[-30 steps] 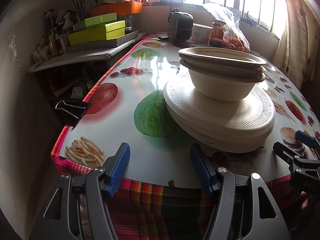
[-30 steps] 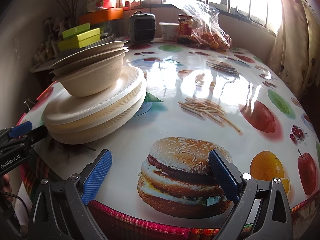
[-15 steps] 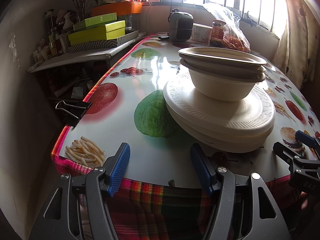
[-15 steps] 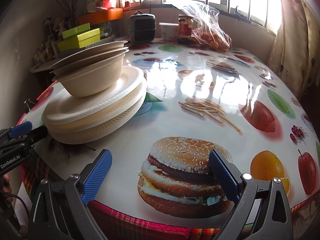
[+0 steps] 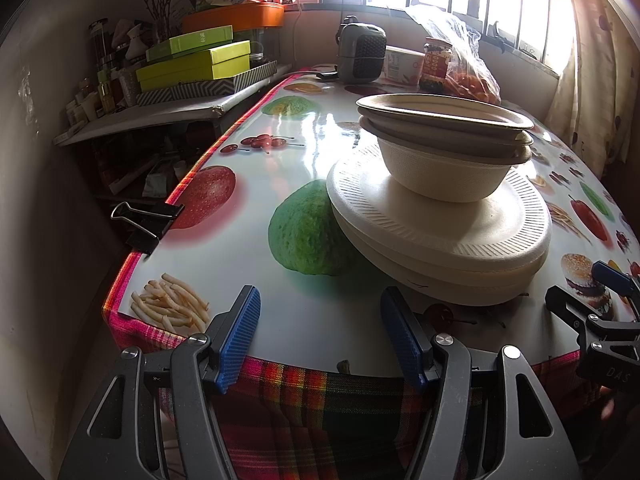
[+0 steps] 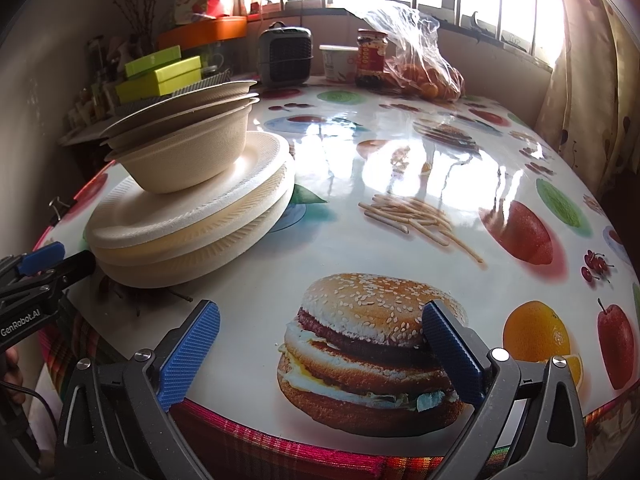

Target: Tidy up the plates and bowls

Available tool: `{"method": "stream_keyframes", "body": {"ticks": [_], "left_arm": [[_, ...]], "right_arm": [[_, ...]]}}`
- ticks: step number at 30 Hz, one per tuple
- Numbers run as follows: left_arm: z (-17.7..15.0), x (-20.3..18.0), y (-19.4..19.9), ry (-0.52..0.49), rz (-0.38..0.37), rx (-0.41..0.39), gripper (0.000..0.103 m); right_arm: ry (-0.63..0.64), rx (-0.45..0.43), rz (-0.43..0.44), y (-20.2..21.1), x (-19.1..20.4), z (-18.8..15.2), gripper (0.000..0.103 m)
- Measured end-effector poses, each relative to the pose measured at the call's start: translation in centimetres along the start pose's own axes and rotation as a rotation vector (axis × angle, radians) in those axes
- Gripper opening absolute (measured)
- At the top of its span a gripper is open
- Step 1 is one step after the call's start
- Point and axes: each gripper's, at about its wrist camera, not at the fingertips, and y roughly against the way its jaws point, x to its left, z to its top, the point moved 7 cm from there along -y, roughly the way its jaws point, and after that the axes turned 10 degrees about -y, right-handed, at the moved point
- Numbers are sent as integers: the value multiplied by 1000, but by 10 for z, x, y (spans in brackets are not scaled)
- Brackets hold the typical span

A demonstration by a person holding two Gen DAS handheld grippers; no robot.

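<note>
Nothing has shifted over the last second: both views match the earlier ones, and the stack and the claws sit exactly where they were. In the left wrist view the left claw point(image 5: 320, 336) hangs released at the bottom of the frame, its blue pads spread wide over the near edge of the surface point(image 5: 316, 152) with nothing between them. The right claw point(image 6: 316, 352) is likewise released and empty, low in its own frame above the printed hamburger. The task's things stand as one pile, right of centre in the left view and at middle left in the right view: white plates point(image 5: 440, 240) at the bottom, a pale bowl point(image 5: 444, 172) on the top plate, and shallow brownish dishes point(image 5: 444, 116) nested in the bowl's mouth. The plates look slightly offset from one another rather than squared up. Such stillness, with both claws clear of the pile, fits a pause before the pile is taken apart and sorted, and equally a pile just gathered and let go; the pictures do not settle which.
</note>
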Motion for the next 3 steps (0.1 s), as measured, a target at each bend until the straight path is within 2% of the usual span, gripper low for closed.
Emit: {"method": "stream_keyframes", "body": {"ticks": [3], "left_arm": [[0,0,0,0,0,0,63]], "right_arm": [[0,0,0,0,0,0,102]]}}
